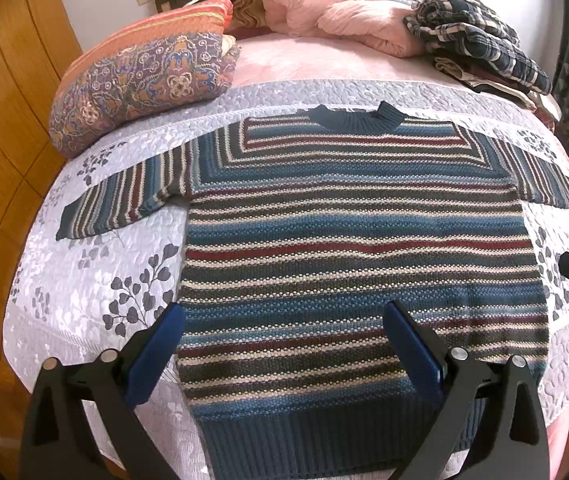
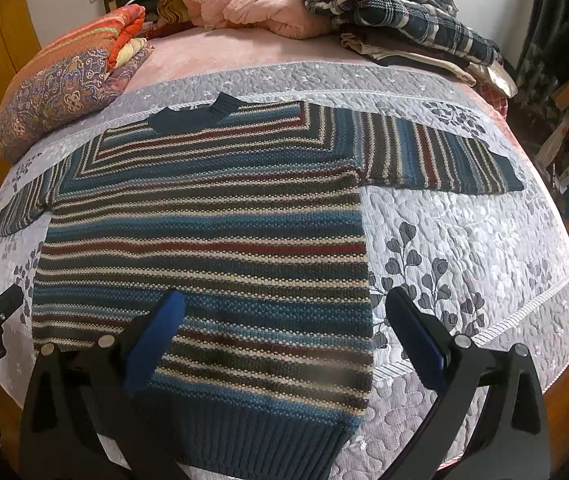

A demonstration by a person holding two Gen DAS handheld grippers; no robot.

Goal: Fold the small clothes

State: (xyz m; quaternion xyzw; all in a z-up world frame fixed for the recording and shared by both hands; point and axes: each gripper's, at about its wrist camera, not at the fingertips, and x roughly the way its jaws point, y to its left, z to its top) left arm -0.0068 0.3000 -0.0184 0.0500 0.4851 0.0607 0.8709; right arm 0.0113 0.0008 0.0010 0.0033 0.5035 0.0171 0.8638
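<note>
Striped sweater [image 1: 348,240] spread flat, front up, on quilted bedspread [image 1: 84,280]; both grippers released above its hem.

Left gripper [image 1: 284,344] spread wide over hem's left half, blue pads [image 1: 156,356] apart, nothing between them; right gripper [image 2: 284,340] likewise wide, straddling sweater's right edge, empty. Sleeves extended to either side, collar toward the headboard. No containers seen. Loose piles at far end of bed: patterned folded quilt [image 1: 136,76] left, pink bedding [image 1: 332,4] centre, plaid cloth [image 1: 480,36] right atop other garments, possibly folded — too distorted to confirm.
</note>
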